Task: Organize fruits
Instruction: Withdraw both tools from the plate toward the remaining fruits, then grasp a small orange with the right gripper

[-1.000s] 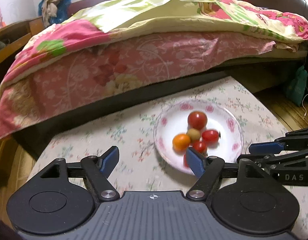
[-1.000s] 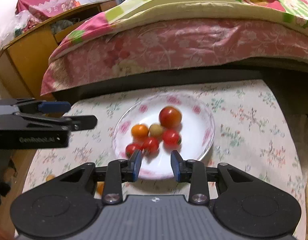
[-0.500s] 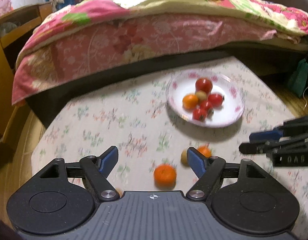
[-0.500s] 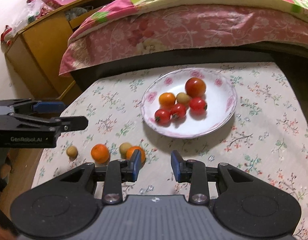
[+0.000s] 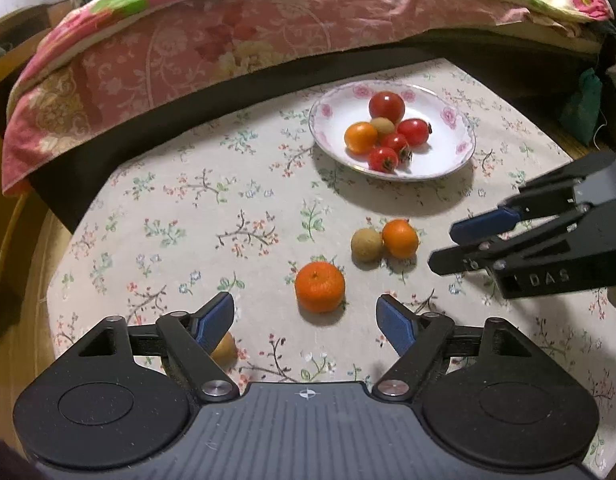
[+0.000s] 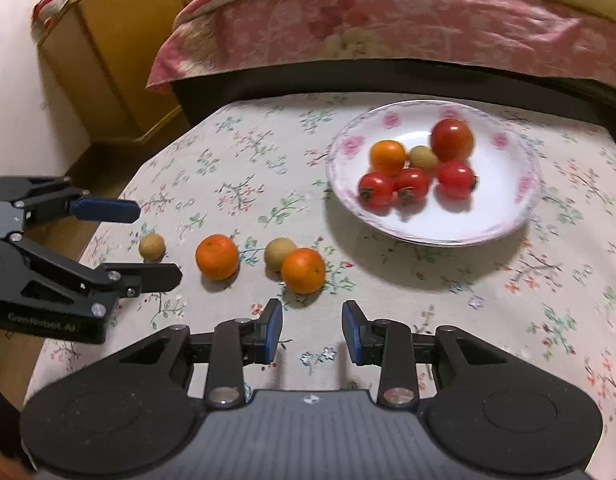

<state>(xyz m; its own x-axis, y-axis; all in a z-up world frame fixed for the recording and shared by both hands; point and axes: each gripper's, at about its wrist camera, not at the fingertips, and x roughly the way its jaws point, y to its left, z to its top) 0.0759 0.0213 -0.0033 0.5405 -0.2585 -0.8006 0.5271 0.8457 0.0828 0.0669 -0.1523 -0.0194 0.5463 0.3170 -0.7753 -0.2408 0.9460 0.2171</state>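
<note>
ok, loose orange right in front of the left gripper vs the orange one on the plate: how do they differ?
The loose orange lies on the tablecloth, apart from other fruit; the plated orange sits on the plate, pressed among tomatoes. The loose orange looks bigger, though it is nearer the camera, and shows a stem dimple. Both are round and orange.

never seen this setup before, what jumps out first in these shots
A white flowered plate near the bed holds red tomatoes piled together with an orange fruit and a tan one. Nearer the open left gripper and open right gripper, two oranges and two tan fruits lie loose on the floral tablecloth.
</note>
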